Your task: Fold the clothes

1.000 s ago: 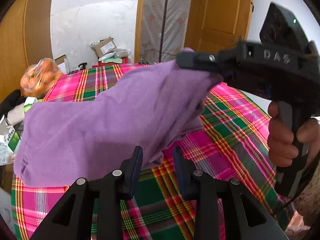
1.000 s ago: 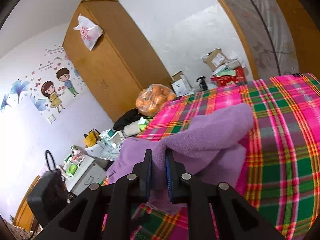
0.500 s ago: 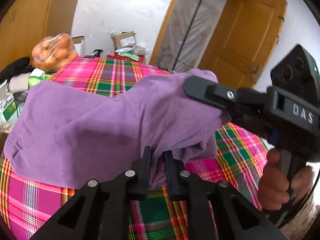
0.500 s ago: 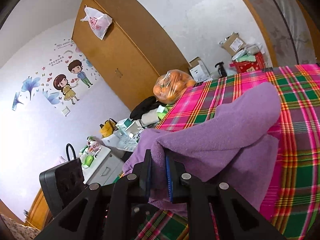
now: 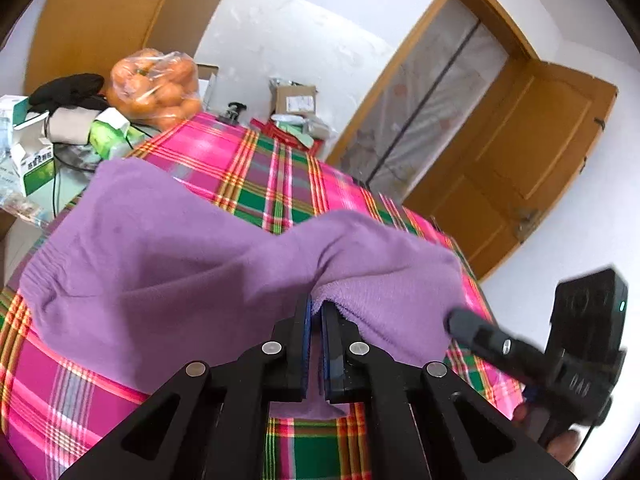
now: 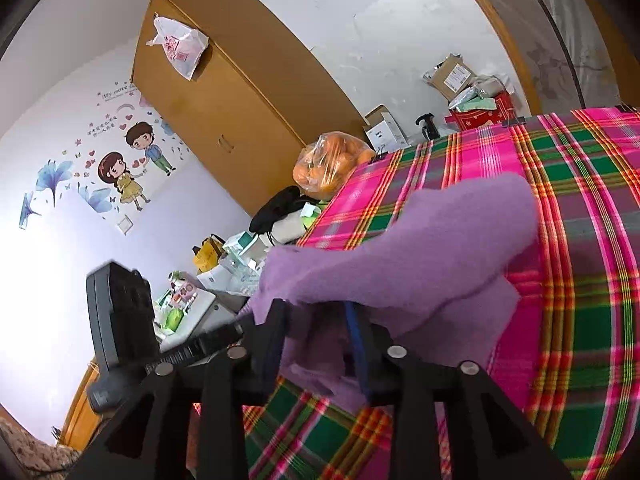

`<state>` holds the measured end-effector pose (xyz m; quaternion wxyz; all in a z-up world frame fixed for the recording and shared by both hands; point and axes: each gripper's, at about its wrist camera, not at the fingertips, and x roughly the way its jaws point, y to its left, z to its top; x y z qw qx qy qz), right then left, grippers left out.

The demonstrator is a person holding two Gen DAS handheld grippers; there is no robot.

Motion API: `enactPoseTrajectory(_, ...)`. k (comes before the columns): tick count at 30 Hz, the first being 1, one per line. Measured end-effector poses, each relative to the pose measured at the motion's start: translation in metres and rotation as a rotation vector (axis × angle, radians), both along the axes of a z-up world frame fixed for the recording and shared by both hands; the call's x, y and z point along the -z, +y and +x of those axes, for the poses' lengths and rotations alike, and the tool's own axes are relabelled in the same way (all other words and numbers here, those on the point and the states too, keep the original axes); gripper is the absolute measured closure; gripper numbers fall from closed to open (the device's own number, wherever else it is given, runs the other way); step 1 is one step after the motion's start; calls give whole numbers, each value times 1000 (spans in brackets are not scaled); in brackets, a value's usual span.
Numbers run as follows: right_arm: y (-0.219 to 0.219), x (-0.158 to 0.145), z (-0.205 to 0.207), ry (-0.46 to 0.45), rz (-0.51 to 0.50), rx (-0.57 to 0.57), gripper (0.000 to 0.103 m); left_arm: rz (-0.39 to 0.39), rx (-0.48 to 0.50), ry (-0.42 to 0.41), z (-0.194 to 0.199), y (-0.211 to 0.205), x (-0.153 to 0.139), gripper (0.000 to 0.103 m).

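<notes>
A purple garment (image 5: 168,264) lies partly bunched on the pink and green plaid tabletop (image 5: 272,176). My left gripper (image 5: 316,312) is shut on a raised fold near the garment's front edge. In the right wrist view the same garment (image 6: 420,252) drapes over my right gripper (image 6: 314,320), whose fingers stand apart and open with cloth sagging between them. From the left wrist view, one finger (image 5: 460,320) of the right gripper pokes into the cloth at the right. The left gripper's black housing (image 6: 120,320) shows at the left of the right wrist view.
A bag of oranges (image 5: 156,84) sits at the table's far left corner. Boxes and clutter (image 5: 32,152) crowd a side surface to the left. A wooden wardrobe (image 6: 240,92) and a wooden door (image 5: 520,168) stand behind. Bare plaid cloth (image 6: 580,240) stretches to the right.
My left gripper went from open to shut on the garment's fold. My right gripper, shut on the cloth before, has now spread its fingers. Both views have tilted.
</notes>
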<state>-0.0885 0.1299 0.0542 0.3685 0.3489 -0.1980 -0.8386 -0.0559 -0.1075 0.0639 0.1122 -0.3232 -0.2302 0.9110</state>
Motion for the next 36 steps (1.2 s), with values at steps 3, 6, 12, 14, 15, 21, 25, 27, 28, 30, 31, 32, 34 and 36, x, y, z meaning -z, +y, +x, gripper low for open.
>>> enactPoseTrajectory(3,8,5,5,-2,31,29,67,20,-42,-4,1,-12,-1,98)
enactPoseTrajectory(6,23,15,8,-26,59,77,67,58,-87,-25,1,-27,1,99)
enactPoseTrajectory(12,37,38,10,-100,94,126,66,81,-137,-33,1,-40,3,99)
enactPoseTrajectory(14,35,42,9,-116,97,129,61,86,-150,-31,1,-44,4,99)
enactPoseTrajectory(15,34,45,8,-125,98,130,57,86,-161,-28,1,-46,3,99)
enactPoseTrajectory(21,25,57,4,-161,116,131,47,76,-211,-30,2,-62,5,100)
enactPoseTrajectory(25,21,60,1,-176,104,132,47,75,-148,-52,2,-55,11,100)
enactPoseTrajectory(27,19,61,-1,-183,97,133,47,82,-100,-61,2,-49,13,100)
enactPoseTrajectory(28,18,62,-2,-187,94,133,46,79,-73,-73,1,-46,14,100)
enactPoseTrajectory(30,17,63,-4,-194,88,134,46,72,-41,-80,0,-41,16,97)
enactPoseTrajectory(31,16,64,-5,-198,84,135,50,55,-24,-85,1,-38,17,93)
enactPoseTrajectory(32,15,64,-6,-201,81,135,58,40,-13,-87,2,-36,18,91)
enactPoseTrajectory(34,13,66,-8,-208,75,136,66,16,9,-94,4,-34,20,87)
enactPoseTrajectory(36,12,67,-10,-216,68,137,75,22,39,-95,7,-36,21,83)
